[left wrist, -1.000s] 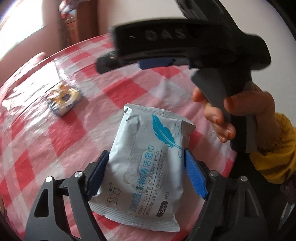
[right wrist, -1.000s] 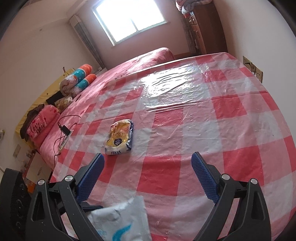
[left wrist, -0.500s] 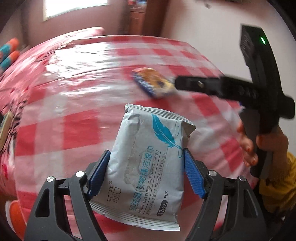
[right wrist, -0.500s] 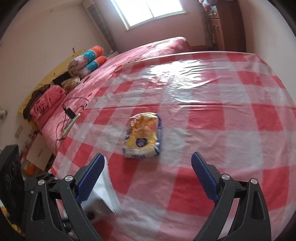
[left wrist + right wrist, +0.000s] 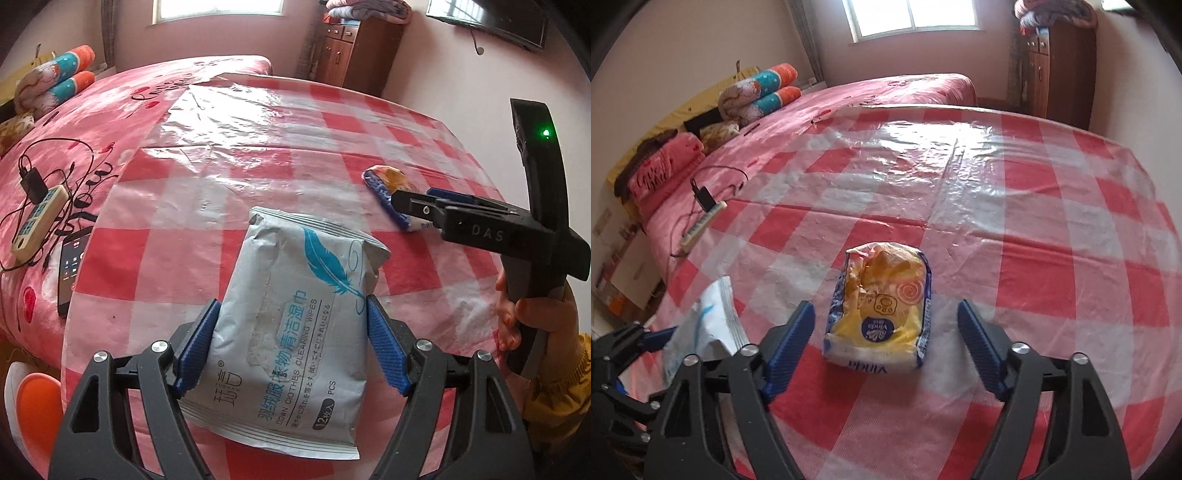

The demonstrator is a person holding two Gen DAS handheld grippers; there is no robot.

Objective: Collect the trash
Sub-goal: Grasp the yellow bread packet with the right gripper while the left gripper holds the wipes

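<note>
A grey-white wipes packet [image 5: 295,314] with a blue feather print hangs above the checked table [image 5: 258,162], and my left gripper [image 5: 291,339] is shut on its sides. A yellow and blue tissue pack [image 5: 882,302] lies flat on the table. My right gripper [image 5: 886,339] points down at the pack with a finger on either side of it. Its jaws are closing, and the pads stand clear of the pack. In the left wrist view the right gripper [image 5: 417,206] reaches in from the right over the tissue pack [image 5: 384,177]. The wipes packet [image 5: 709,317] shows at the right wrist view's lower left.
A pink bed [image 5: 110,110] adjoins the table's left and far side. On it lie a power strip [image 5: 37,218] with cables and a phone [image 5: 72,266]. A wooden cabinet [image 5: 354,51] stands by the far wall. A person's hand [image 5: 524,314] grips the right gripper's handle.
My right gripper has come forward and down over the tissue pack, and its jaws have narrowed. My left gripper has swung and rolled with the wipes packet still in it.
</note>
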